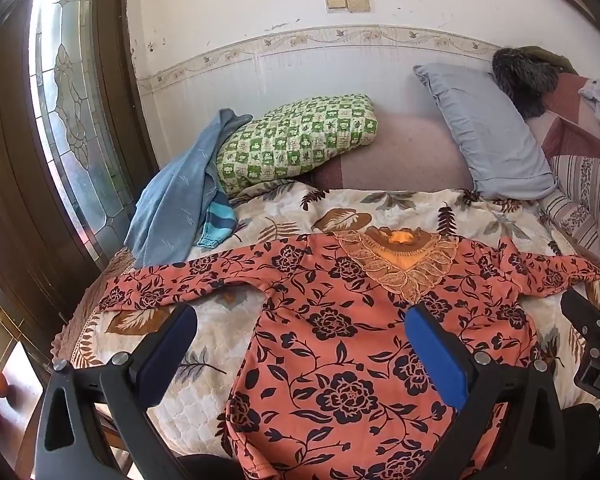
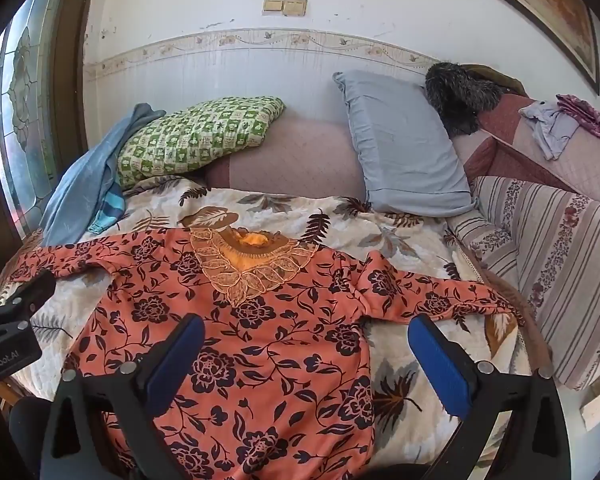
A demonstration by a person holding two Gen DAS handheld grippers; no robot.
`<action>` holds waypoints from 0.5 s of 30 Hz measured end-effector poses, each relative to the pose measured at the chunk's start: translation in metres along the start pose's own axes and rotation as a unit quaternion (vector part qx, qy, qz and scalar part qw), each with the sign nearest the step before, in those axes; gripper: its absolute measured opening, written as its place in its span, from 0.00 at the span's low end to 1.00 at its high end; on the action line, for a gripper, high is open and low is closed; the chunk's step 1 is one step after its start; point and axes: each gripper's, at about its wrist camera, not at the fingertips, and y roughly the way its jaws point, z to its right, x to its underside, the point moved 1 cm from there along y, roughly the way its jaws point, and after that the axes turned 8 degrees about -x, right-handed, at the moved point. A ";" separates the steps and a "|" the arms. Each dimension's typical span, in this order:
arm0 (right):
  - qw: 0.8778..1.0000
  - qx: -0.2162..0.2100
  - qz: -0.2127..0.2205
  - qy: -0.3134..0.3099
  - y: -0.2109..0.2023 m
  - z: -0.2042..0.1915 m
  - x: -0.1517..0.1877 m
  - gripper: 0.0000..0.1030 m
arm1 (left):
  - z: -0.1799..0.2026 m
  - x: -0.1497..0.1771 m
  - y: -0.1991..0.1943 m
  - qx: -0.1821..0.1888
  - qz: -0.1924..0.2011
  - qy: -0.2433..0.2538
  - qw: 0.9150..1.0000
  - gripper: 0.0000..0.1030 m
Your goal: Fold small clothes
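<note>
Lying flat on the leaf-print quilt [image 1: 400, 204] is one orange floral top [image 1: 340, 344], spread face up. Its long axis is running from the lace neckline [image 1: 400, 256], which is pointing toward the wall, down to the hem nearest the cameras, with its two sleeves stretching out sideways. Two grippers are hovering over its lower half: the left gripper [image 1: 300, 328] is standing with jaws wide apart, holding nothing, and the right gripper [image 2: 306, 336] is likewise spread and holding nothing. Three pillows are sitting at the head: one green checked pillow [image 1: 300, 140], one grey-blue pillow [image 1: 484, 132] and one mauve bolster [image 1: 400, 156] between them. One blue cloth [image 1: 176, 196] is draping at the left edge.
</note>
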 end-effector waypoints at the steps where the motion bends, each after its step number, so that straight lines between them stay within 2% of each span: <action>1: 1.000 -0.001 0.000 0.001 0.000 0.000 0.000 1.00 | 0.000 0.000 0.000 -0.001 0.001 -0.002 1.000 1.00; 15: 1.000 -0.001 0.002 0.002 -0.004 0.001 0.000 1.00 | -0.006 0.001 -0.003 -0.005 0.006 -0.005 1.000 1.00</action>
